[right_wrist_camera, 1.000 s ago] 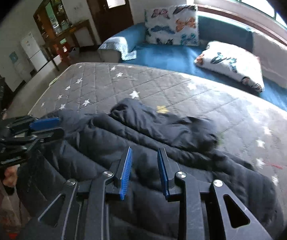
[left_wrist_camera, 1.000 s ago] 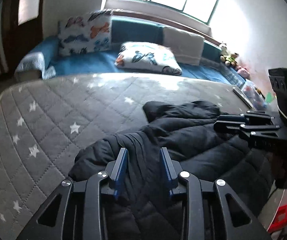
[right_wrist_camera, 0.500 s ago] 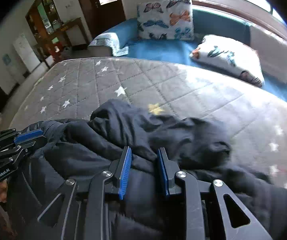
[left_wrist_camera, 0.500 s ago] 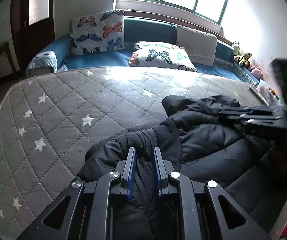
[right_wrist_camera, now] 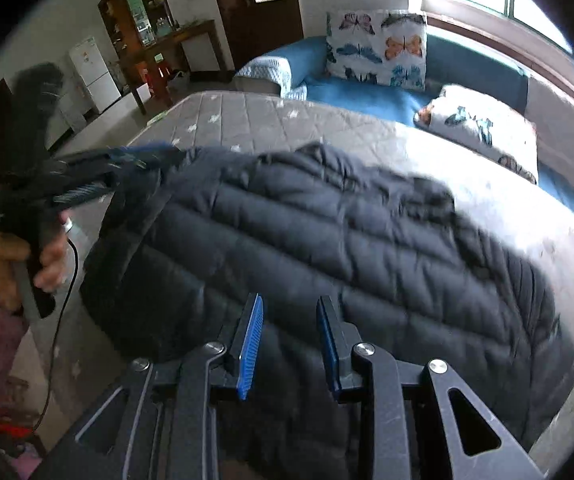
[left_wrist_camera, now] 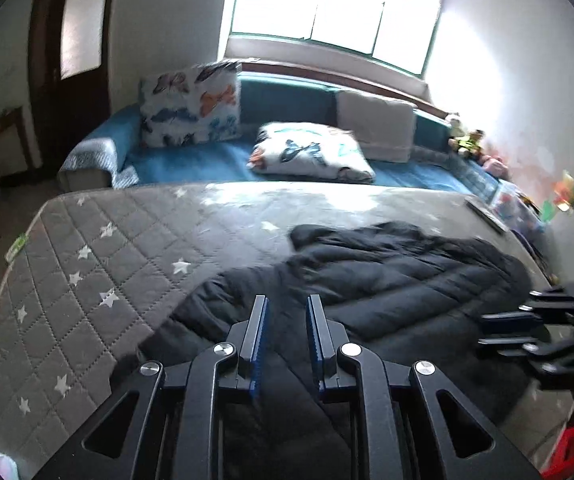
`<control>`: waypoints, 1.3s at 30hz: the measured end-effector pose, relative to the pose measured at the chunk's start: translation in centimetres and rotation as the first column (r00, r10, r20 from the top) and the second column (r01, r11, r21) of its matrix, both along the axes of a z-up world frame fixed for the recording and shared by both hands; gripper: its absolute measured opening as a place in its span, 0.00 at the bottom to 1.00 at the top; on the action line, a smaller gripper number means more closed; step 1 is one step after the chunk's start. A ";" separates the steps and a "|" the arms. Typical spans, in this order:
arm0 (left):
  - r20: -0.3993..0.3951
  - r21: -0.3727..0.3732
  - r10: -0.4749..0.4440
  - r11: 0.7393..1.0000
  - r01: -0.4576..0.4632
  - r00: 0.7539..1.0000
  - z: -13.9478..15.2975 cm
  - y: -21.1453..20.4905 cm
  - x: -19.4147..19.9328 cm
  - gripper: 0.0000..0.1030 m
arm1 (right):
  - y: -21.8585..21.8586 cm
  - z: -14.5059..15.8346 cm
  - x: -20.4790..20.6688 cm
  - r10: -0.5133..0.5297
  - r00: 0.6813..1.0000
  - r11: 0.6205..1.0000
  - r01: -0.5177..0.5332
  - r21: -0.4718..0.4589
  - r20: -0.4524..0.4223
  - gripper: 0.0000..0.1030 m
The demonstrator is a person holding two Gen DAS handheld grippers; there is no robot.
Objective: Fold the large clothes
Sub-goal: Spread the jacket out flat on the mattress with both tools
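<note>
On the star-quilted mattress (left_wrist_camera: 99, 264), the black padded jacket (right_wrist_camera: 327, 248) is lying spread while the left gripper (left_wrist_camera: 285, 332) and right gripper (right_wrist_camera: 289, 340) are each pinching its near hem, jaws narrow. Slick fabric is likely slipping out if pulled unevenly. No legible writing is showing.

A dark jacket (right_wrist_camera: 327, 232) of quilted, slightly sheened cloth is seen on a matt stitched mattress (left_wrist_camera: 99, 272) — star-printed fabric; pillows (left_wrist_camera: 311, 152) are printed cloth.
</note>
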State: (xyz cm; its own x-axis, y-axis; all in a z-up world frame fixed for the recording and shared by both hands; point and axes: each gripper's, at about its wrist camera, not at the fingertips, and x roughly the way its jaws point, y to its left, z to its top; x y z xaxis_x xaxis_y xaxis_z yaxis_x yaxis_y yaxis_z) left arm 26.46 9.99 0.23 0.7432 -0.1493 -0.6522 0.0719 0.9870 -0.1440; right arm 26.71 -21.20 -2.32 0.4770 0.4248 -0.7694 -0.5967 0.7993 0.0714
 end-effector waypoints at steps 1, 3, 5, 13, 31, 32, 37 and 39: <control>0.012 0.010 -0.019 1.000 0.019 1.000 0.3 -0.6 -1.0 0.21 | -0.1 -0.3 -0.5 0.003 1.000 1.000 -0.003 -0.005 0.003 0.30; 0.023 0.020 -0.052 0.998 0.051 0.998 0.3 -1.7 -2.5 0.21 | 0.0 -0.9 -1.1 0.007 1.000 1.000 -0.007 -0.010 0.005 0.30; 0.005 0.008 -0.077 0.997 0.077 0.997 -0.5 -2.6 -3.6 0.21 | 0.1 -1.6 -1.4 0.006 1.000 1.000 -0.006 -0.007 0.003 0.30; -0.046 0.008 -0.100 0.995 0.101 0.994 -5.1 -3.4 -5.2 0.21 | -0.1 -3.5 -1.3 -0.012 1.000 1.000 0.011 0.015 0.014 0.31; -0.080 -0.010 -0.078 0.997 0.077 0.994 -7.3 -3.1 -4.1 0.21 | -5.5 -1.1 -3.3 -0.133 0.990 0.990 0.131 0.058 0.038 0.31; -0.077 -0.006 -0.077 0.997 0.077 0.994 -7.4 -3.1 -4.1 0.21 | -6.9 -0.9 -3.4 -0.165 0.986 0.985 0.162 0.053 0.038 0.31; -0.075 -0.003 -0.076 0.997 0.076 0.994 -7.4 -3.1 -4.2 0.21 | -12.2 -2.4 -2.8 -0.303 0.953 0.951 0.302 0.057 -0.007 0.31; -0.074 -0.003 -0.079 0.997 0.079 0.994 -7.5 -3.1 -4.4 0.21 | -13.6 -4.2 -2.0 -0.297 0.953 0.948 0.302 0.103 -0.062 0.31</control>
State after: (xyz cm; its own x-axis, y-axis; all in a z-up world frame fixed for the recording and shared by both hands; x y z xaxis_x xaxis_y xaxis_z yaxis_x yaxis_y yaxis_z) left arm 22.07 6.90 -7.23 0.6784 -0.2056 -0.7053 0.1386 0.9786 -0.1519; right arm 24.70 -34.79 -6.52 0.5612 0.3511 -0.7495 -0.3251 0.9263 0.1905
